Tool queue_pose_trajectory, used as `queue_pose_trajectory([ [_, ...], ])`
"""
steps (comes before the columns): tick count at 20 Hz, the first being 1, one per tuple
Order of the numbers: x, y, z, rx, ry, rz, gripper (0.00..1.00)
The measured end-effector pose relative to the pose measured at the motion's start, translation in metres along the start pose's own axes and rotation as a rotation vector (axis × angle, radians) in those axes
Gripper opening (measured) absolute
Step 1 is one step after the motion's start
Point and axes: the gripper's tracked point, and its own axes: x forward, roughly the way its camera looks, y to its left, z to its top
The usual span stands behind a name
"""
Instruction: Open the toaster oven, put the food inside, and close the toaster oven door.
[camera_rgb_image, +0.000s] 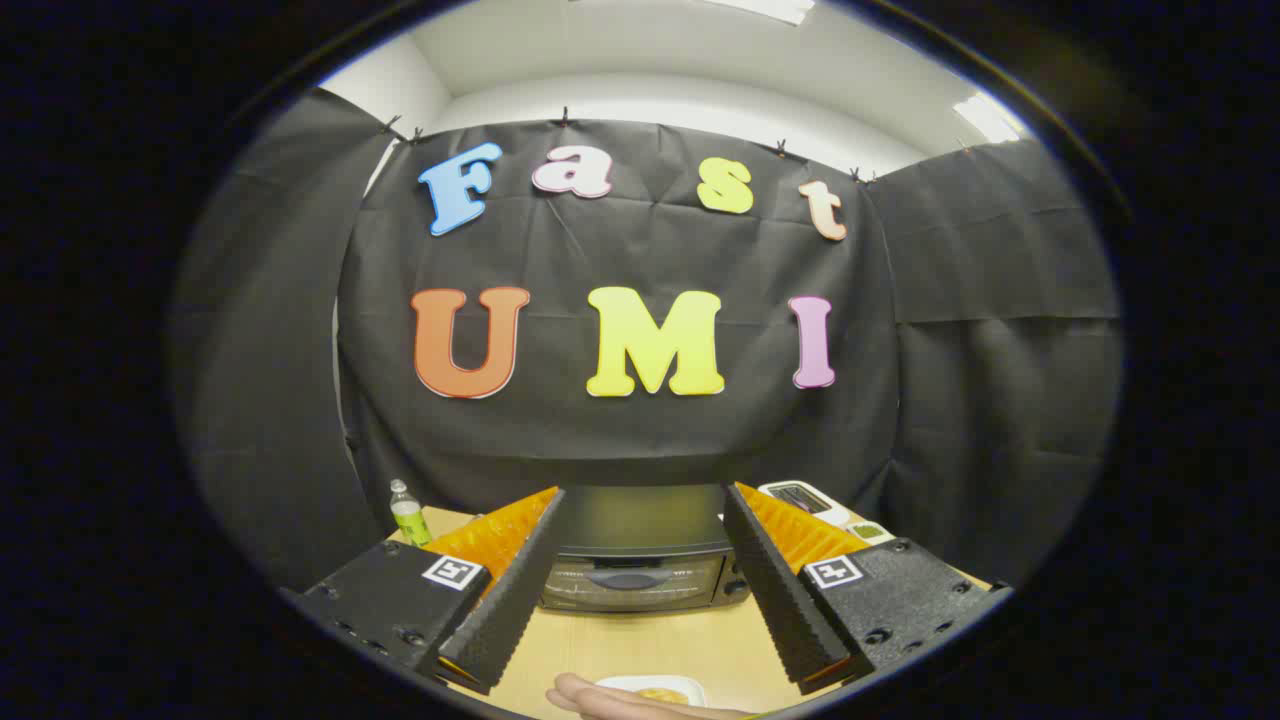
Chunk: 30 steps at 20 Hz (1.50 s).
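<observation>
Ahead, boxy toaster oven (638, 560), ridged fingers (775, 580) apart

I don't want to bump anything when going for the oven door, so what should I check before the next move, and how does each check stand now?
1. Gripper open, nothing between the fingers: ok.
2. Toaster oven door shut, handle facing the fingers: ok.
3. Bare wooden table ahead up to the oven: ok.
4. Hand resting by the white plate of food beneath the fingers: not ok, wait for it to move away.
5. Bottle standing off to one side of the oven: ok.
6. Door latch or stiffness: cannot tell.
</observation>
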Motion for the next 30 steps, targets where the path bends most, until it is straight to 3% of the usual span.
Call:
queue_pose_trajectory([
  [3, -0.001, 0.008, -0.003, 0.018, 0.023, 0.046, 1.0],
  [16, 0.045, -0.004, -0.019, -0.018, 0.004, 0.055, 1.0],
  [23, 0.098, 0.021, -0.067, -0.042, 0.073, 0.123, 1.0],
  [30, 0.149, 0.006, -0.124, -0.057, 0.141, 0.056, 1.0],
])
